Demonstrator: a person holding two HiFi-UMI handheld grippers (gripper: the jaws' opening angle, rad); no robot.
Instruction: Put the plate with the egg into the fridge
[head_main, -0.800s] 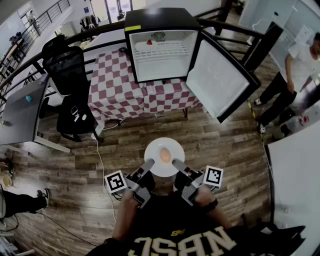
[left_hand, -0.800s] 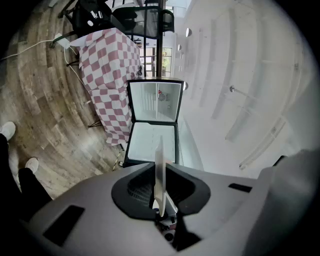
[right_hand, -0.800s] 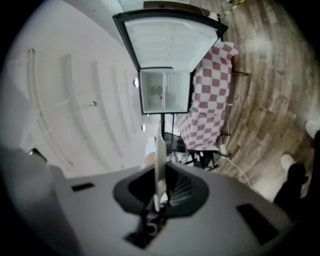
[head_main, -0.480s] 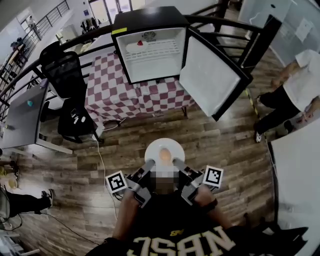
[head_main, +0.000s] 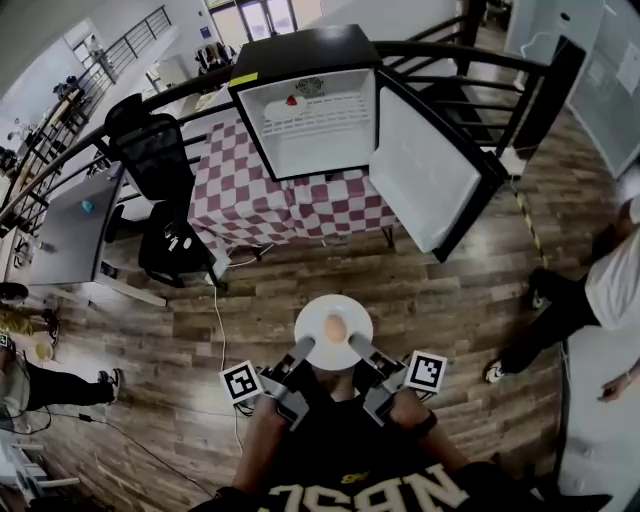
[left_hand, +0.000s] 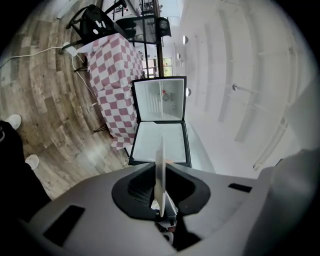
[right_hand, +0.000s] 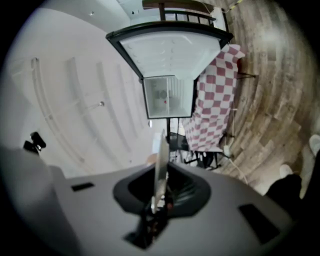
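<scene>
Pinching left gripper (head_main: 303, 348): its jaws are almost closed and squeeze the near left rim of the plate (head_main: 318, 308).
Right gripper (head_main: 354, 346): its jaws are squeezed tight on the near right rim of the same plate.
Plate: white and round, held flat in the air between the two grippers, just in front of the person's chest and above the floor (head_main: 440, 290).
Egg (head_main: 335, 327): brown, sitting in the middle of the plate.
Floor: brown wood boards, with a thin white cord (head_main: 214, 330) lying on it to the left.
Table (head_main: 260, 195): covered with a red and white checked cloth, well ahead of the plate.
Fridge (head_main: 300, 55): small, black outside and white inside, standing on the table, far from the plate.
Fridge door (head_main: 420, 170): swung wide open to the right.
Top shelf (head_main: 320, 112): a small white dish (head_main: 280, 108) with something red on it.
Chair (head_main: 160, 160): black, just left of the table.
Other person (head_main: 605, 290): at the right edge, in a white top and dark trousers.
</scene>
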